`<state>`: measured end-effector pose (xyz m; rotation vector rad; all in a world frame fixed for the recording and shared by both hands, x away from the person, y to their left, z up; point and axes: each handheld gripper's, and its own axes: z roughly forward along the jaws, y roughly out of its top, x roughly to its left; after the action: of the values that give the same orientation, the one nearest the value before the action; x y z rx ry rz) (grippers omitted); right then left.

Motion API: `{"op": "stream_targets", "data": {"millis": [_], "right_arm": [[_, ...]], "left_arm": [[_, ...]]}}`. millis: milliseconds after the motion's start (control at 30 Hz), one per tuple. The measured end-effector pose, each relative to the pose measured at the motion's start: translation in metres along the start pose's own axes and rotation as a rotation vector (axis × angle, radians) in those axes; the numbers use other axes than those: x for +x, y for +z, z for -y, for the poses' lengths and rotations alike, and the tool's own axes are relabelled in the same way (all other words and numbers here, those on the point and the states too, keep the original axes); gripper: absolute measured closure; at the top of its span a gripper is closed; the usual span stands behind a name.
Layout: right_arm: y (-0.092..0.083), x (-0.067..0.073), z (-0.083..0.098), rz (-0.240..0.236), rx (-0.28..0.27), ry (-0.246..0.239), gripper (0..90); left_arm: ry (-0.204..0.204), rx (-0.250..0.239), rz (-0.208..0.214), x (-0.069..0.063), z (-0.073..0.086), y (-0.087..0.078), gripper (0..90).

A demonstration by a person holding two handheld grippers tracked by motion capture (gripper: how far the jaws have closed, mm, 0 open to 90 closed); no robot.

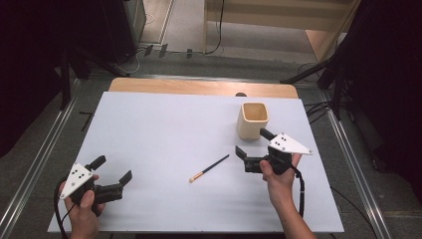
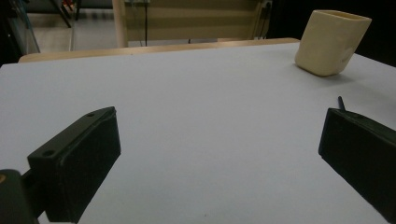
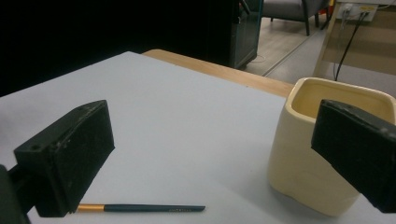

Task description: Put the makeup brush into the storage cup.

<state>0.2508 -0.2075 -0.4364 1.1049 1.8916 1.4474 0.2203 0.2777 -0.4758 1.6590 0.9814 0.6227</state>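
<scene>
High view: I am seeing the brush (image 1: pixel 209 168) lying flat on the white table cover (image 1: pixel 164 129), just below the centre of the frame, its pale tip pointing lower left and its dark handle end pointing upper right. It is sitting between the two grippers and touching neither.

The right gripper (image 1: pixel 253 144) is being held at centre right of the frame, its jaws spread apart with nothing between them. The handle end of the brush is lying near its lower jaw, just to the left of it, with a clear strip of cover between the two. The cream cup (image 1: pixel 253 119) is standing upright directly above this gripper, close to its upper jaw; I cannot tell whether they are touching.

The left gripper (image 1: pixel 113 170) is being held at lower left of the frame, jaws likewise released and holding nothing. The brush tip is lying well apart from it, to its right.

In the right gripper view, I am seeing the brush (image 3: pixel 140 208) at the bottom edge, left of centre, its gold ferrule partly hidden behind the left-hand jaw. The cup (image 3: pixel 308 163) is standing at right, partly behind the right-hand jaw.

In the left gripper view, the jaws are standing wide over bare cover; the cup (image 2: pixel 331 42) is appearing at upper right, and a thin dark tip (image 2: pixel 341 102) is showing just above the right-hand jaw.
</scene>
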Motion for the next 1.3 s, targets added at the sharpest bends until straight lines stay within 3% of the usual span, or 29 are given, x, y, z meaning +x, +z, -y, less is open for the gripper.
{"op": "stream_targets", "data": {"millis": [600,733,800,1067,1300], "right_arm": [[0.023,0.002,-0.019,-0.106,0.100,-0.078,4.7],[0.029,0.002,-0.021,-0.134,0.131,-0.102,11.7],[0.032,0.002,-0.023,-0.143,0.150,-0.117,13.8],[0.045,0.003,-0.029,-0.271,0.271,-0.172,17.4],[0.054,0.008,-0.030,-0.309,0.349,-0.230,22.6]], "left_arm": [[0.000,-0.002,0.004,0.001,0.000,0.000,0.0],[0.000,-0.001,0.004,0.001,0.000,-0.001,0.0],[0.002,0.000,0.003,0.001,0.000,-0.001,0.0],[-0.003,-0.002,-0.003,0.003,0.000,-0.002,0.0],[0.002,0.001,0.000,0.003,0.000,-0.001,0.0]]}}
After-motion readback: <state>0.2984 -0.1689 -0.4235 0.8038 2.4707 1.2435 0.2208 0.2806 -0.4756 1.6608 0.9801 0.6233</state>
